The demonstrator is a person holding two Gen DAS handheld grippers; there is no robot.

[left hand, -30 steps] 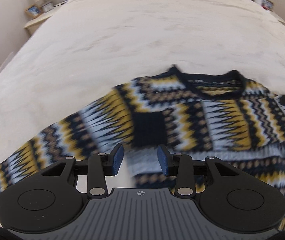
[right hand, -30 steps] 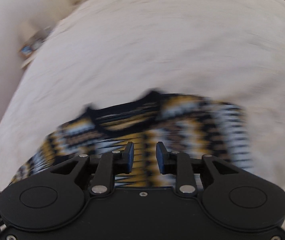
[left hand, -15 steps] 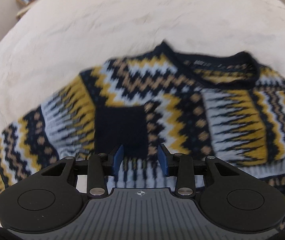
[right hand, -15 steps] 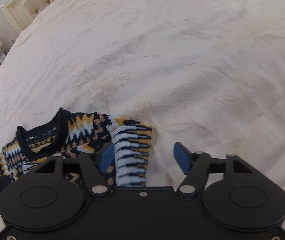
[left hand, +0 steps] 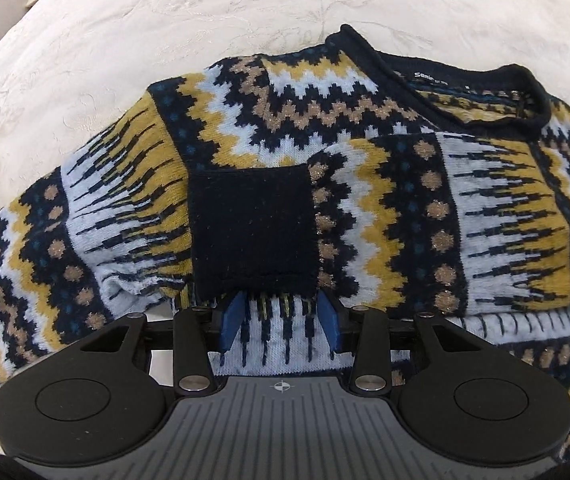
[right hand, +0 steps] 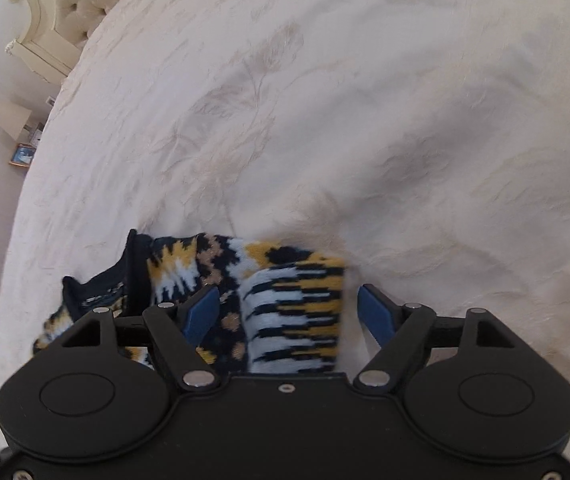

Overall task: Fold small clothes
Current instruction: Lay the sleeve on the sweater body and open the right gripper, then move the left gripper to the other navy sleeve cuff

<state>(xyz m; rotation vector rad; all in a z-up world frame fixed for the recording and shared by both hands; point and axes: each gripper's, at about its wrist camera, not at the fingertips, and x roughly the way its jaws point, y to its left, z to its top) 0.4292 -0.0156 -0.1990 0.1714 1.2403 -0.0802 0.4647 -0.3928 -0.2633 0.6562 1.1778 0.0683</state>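
Knit sweater (left hand: 365, 184) in navy, yellow and pale blue is lying on the cream bed (left hand: 165, 32), one sleeve folded across the chest. My left tongs (left hand: 281, 314) are hovering apart right at the navy cuff (left hand: 253, 236), fingertips just under its lower edge. My right tongs (right hand: 289, 312) are gaping wide around the sweater's striped folded edge, not clamping. Bare bedspread is stretching ahead and to the right; headboard (right hand: 73, 4) far left.
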